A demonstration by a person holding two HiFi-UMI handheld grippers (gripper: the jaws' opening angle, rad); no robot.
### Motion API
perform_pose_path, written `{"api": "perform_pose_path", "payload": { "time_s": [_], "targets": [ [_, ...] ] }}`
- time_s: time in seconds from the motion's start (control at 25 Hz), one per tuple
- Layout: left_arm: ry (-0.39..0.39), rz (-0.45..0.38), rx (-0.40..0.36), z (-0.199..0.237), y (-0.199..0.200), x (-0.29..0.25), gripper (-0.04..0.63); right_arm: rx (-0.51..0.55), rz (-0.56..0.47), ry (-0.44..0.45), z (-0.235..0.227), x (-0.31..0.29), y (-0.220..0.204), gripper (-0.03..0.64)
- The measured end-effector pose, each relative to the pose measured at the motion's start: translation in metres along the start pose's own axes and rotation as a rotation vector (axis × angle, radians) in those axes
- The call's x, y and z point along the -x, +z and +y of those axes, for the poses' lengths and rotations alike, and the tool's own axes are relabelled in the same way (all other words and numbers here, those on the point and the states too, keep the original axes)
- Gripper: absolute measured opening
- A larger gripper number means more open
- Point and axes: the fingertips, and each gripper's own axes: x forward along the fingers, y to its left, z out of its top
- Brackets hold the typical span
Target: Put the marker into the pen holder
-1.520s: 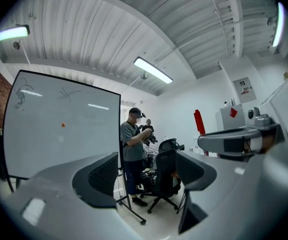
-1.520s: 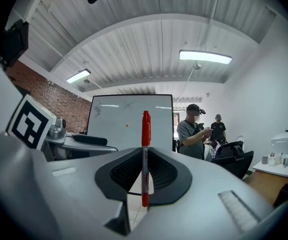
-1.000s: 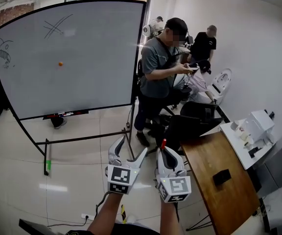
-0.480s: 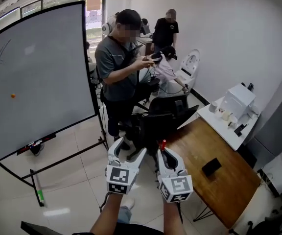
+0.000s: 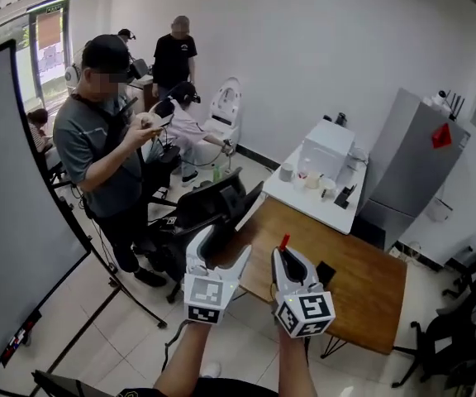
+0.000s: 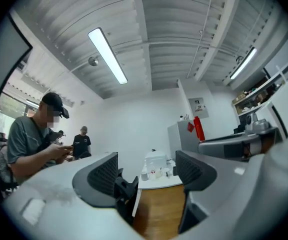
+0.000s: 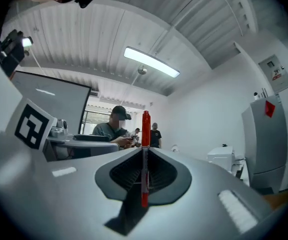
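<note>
A red marker stands upright between the jaws of my right gripper, which is shut on it. In the right gripper view the marker pokes up past the closed pads, red cap on top. My left gripper is held beside it, open, with nothing between its fingers. From the left gripper view the marker shows at the right. Both grippers hang in the air over the near corner of a wooden table. I cannot make out a pen holder.
A small black object lies on the wooden table. Behind it a white table carries a white box and small cups. A grey cabinet stands right. A person, a black chair and a whiteboard are left.
The view has swung right, away from the whiteboard and toward the wooden and white tables. Both grippers keep the same pose, with the marker still held in the right one.
</note>
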Motion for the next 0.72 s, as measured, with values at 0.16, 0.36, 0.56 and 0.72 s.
{"api": "perform_pose_path", "payload": {
  "time_s": [0.16, 0.36, 0.56, 0.72],
  "targets": [
    [-0.145, 0.004, 0.028, -0.026, -0.008, -0.043, 0.362, 0.000, 0.019, -0.149, -0.044, 0.015, -0.007, 0.031],
    [-0.331, 0.036, 0.054, -0.080, -0.024, -0.102, 0.362, -0.045, 0.045, -0.347, -0.116, 0.045, -0.021, 0.031],
    [-0.418, 0.025, 0.037, -0.134, -0.023, -0.151, 0.362, -0.040, 0.026, -0.416, -0.179, 0.058, -0.019, 0.031],
    [-0.466, 0.027, 0.030, -0.174, -0.019, -0.196, 0.362, -0.068, 0.020, -0.418, -0.236, 0.058, -0.021, 0.031]
  ]
}}
